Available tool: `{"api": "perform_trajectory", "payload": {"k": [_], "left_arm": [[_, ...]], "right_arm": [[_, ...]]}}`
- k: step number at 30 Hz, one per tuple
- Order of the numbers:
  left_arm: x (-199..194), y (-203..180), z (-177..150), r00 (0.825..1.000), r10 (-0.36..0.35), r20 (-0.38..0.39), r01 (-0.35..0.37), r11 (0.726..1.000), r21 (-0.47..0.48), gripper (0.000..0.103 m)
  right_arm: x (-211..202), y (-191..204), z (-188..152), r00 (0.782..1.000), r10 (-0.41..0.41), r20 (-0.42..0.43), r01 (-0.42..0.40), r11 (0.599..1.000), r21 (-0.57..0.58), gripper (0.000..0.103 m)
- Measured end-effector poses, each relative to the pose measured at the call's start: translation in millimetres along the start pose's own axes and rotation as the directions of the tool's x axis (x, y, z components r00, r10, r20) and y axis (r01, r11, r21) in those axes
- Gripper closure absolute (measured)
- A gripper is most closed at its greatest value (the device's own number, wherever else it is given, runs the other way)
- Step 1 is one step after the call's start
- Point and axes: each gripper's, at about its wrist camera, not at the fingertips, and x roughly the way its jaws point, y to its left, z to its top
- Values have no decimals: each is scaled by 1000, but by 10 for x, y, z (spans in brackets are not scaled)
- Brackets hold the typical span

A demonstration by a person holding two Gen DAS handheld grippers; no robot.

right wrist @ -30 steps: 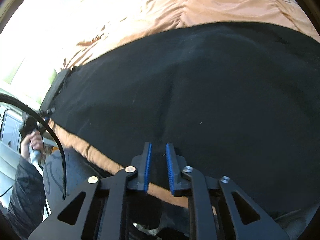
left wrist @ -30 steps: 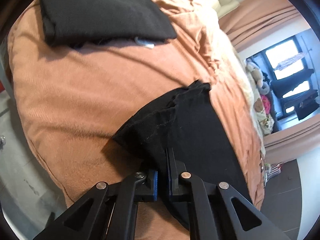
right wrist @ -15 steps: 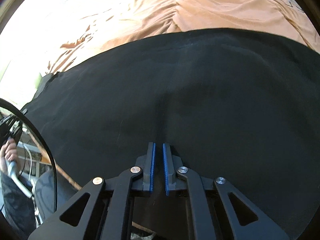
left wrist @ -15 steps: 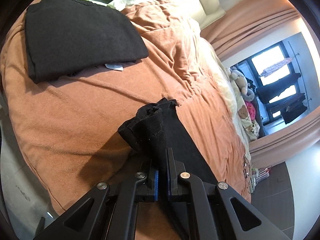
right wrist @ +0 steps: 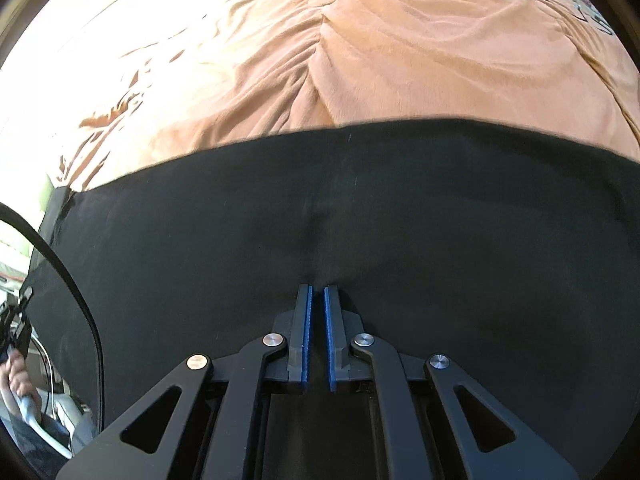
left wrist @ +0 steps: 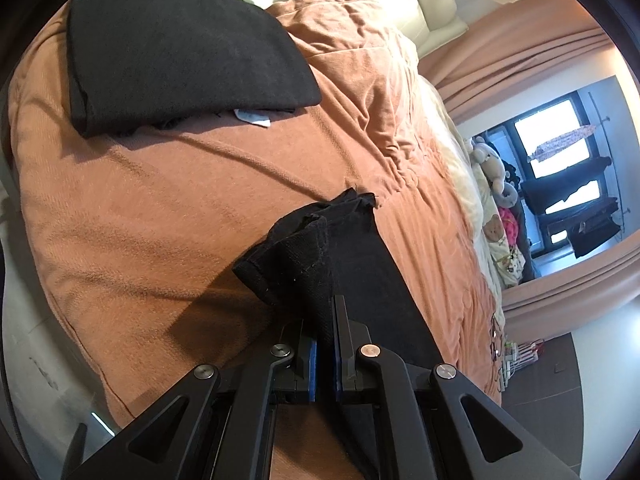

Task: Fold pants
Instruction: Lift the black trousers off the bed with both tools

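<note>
Between the blue pads of the left gripper (left wrist: pixel 325 344) a bunched end of the black pants (left wrist: pixel 344 264) is clamped, the cloth lifted off the orange bedspread (left wrist: pixel 160 208) with its hemmed corner drooping to the left. From that grip the fabric runs on along the bed to the right as a narrow dark strip. Bare bedspread lies beyond the raised end, up to a folded black garment (left wrist: pixel 180 52) well apart near the far edge, a white tag showing under its rim. Soft toys (left wrist: pixel 494 172) are lined along the bed's right side, with curtains (left wrist: pixel 532 64) and a window (left wrist: pixel 560 140) behind.

Close together on a fold of the pants (right wrist: pixel 320 216) are the pads of the right gripper (right wrist: pixel 317 336), creases radiating from the tips. The cloth is spread wide across this view, its far edge straight against the rumpled bedspread (right wrist: pixel 360 52), which stays uncovered beyond. At lower left a cable (right wrist: pixel 72 280) curves past the pants' end, beside a hand (right wrist: pixel 18 380).
</note>
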Motion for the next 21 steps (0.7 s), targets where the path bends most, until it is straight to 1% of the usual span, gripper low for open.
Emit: {"api": "perform_trajectory", "payload": {"k": [8,12,18,21], "left_arm": [[13,54,-15,1000,1,-5,-1,1000,-4,97],[0,35,-16,1000,-3,3,3,1000,-7,97],[-132,-163,-20,999,-39,31,38,999,11,97],[-197,-307,1,997,-62,45,61,998,20,97]], "right_arm": [[135,34,338,1000,-24,19,24,1000,1,101],[167,58,416,999,-27,25,28,1000,-13,102],[66,23,368,1000,-14,9,14,1000,-16,101],[23,39,264,1000,1,-4,-1,1000,-15,101]]}}
